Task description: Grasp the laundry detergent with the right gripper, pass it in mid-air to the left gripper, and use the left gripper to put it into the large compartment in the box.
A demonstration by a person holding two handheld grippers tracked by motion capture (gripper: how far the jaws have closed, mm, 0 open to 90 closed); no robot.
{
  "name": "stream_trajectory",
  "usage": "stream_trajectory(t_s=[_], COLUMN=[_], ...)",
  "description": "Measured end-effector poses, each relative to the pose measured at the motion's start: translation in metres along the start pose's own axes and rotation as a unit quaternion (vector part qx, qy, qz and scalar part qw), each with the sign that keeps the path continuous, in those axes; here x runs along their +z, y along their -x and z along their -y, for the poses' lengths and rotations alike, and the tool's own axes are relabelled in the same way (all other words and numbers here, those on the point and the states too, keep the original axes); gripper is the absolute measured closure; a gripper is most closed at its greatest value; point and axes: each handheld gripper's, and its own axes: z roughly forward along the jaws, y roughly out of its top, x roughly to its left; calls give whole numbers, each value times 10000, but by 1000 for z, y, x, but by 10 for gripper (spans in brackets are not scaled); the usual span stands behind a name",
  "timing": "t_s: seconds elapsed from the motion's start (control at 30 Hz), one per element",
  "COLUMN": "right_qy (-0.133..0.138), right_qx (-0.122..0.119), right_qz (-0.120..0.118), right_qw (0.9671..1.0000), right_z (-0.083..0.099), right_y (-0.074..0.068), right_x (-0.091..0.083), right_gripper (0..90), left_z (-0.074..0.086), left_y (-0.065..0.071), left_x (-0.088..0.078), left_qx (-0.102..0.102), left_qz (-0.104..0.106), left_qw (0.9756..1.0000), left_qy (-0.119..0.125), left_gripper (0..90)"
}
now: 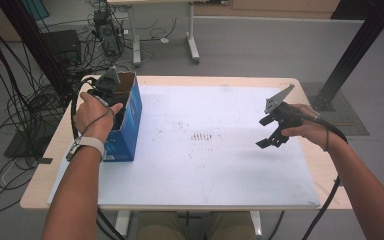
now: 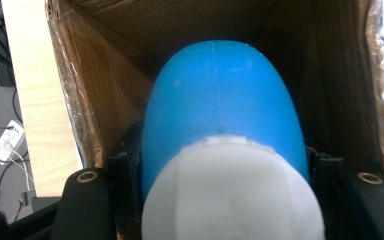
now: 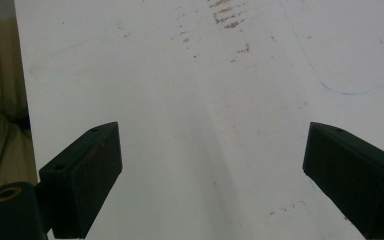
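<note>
Left gripper view: the left gripper [image 2: 220, 200] has its fingers clamped on a blue bottle [image 2: 220, 110] with a white cap [image 2: 232, 192], one black finger pressing each flank just beyond the cap. The bottle points cap-first toward the camera and lies within the open mouth of the cardboard box [image 2: 85, 95], brown inner walls on both sides of it and behind it.

High view, taking the box as landmark: the box [image 1: 127, 125], blue outside and brown inside, stands on the white mat [image 1: 205, 170] near the left edge of the table [image 1: 40, 190]. The left hand [image 1: 95, 117] sits just beside the box's near left corner, with the left gripper [image 1: 109, 82] reaching into the top opening. The right gripper [image 1: 272, 135] is well apart from the box, to its right, held above the mat, fingers pointing down toward the mat.

Right gripper view: the fingers [image 3: 87, 175] stand wide apart with nothing between them, bare marked mat [image 3: 205, 100] beyond.
</note>
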Motion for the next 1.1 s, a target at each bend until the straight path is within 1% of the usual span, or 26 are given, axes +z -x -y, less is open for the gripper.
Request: stream_trajectory(t_s=[0.2,0.3,0.57,0.9,1.03,1.1], right_qy=[-15,19,-13,7,-10,-1], right_qx=[0,44,12,35,3,31], right_qz=[9,19,23,26,22,23], right_qw=[10000,10000,10000,10000,10000,10000], right_z=[1,1,2,1,2,2], right_y=[0,0,-1,-2,-1,-1], right_x=[0,-1,-2,-2,-2,-2], right_gripper=[88,88,88,88,88,88], left_z=[0,1,1,1,1,1], left_y=[-1,0,0,-1,-1,-1], left_x=[0,0,0,0,0,0], left_qx=[-3,3,2,-14,-16,-21], left_qz=[12,9,5,13,16,18], left_qw=[10000,10000,10000,10000,10000,10000], left_qy=[-14,-14,-7,-6,-9,-8], left_gripper=[372,371,372,371,371,371])
